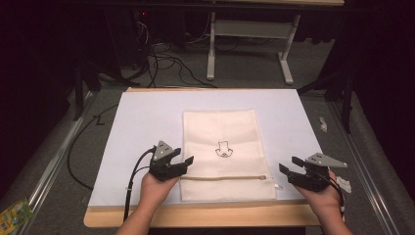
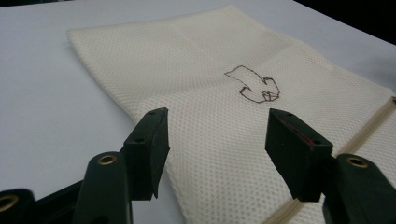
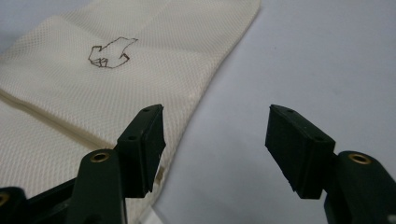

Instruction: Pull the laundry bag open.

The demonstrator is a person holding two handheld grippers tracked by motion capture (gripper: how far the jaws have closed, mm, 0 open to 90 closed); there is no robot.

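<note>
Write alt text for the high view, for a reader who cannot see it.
A cream mesh zip bag with a small dark drawing lies flat on a white board on a table. A person's hands at the near edge hold the left tongs at the bag's left edge and the right tongs just off its right edge, both open and empty.

White table mat (image 1: 147, 117), floor cables (image 1: 166, 61), perhaps a green packet (image 1: 14, 211).

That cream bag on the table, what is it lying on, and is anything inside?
The bag lies flat on a white sheet over the wooden table. Its cloth hides whatever may be inside.
</note>
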